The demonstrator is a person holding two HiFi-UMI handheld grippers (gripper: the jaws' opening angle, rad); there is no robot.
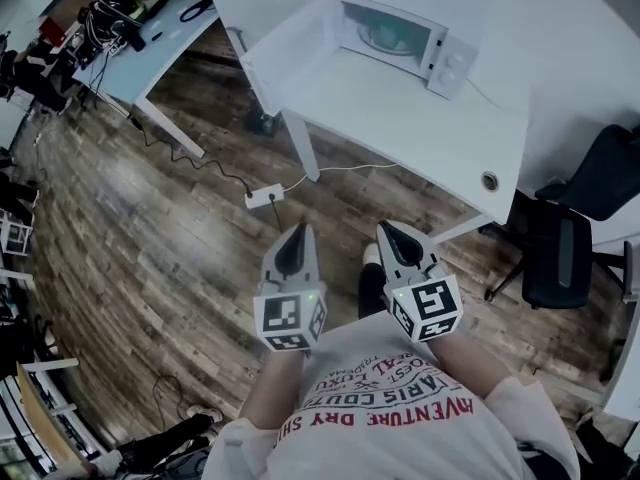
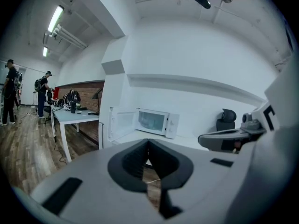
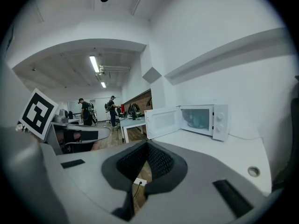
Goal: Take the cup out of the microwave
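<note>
Cup (image 1: 384,36) — a pale teal shape, dim inside the white countertop microwave (image 1: 445,60) whose door (image 1: 285,53) hangs open — stands well apart from both tools. Both the left grey two-jaw gripper (image 1: 293,236) and the right grey two-jaw gripper (image 1: 393,236) have their jaws pressed together on nothing. Pushed in like that, they would likely shove or tip the cup. The open door could catch the left one. Only the head view shows the white power strip (image 1: 263,197) on the wood floor (image 1: 150,228) — a trip risk. The right gripper view gives the cavity side-on, with the teal plain.
</note>
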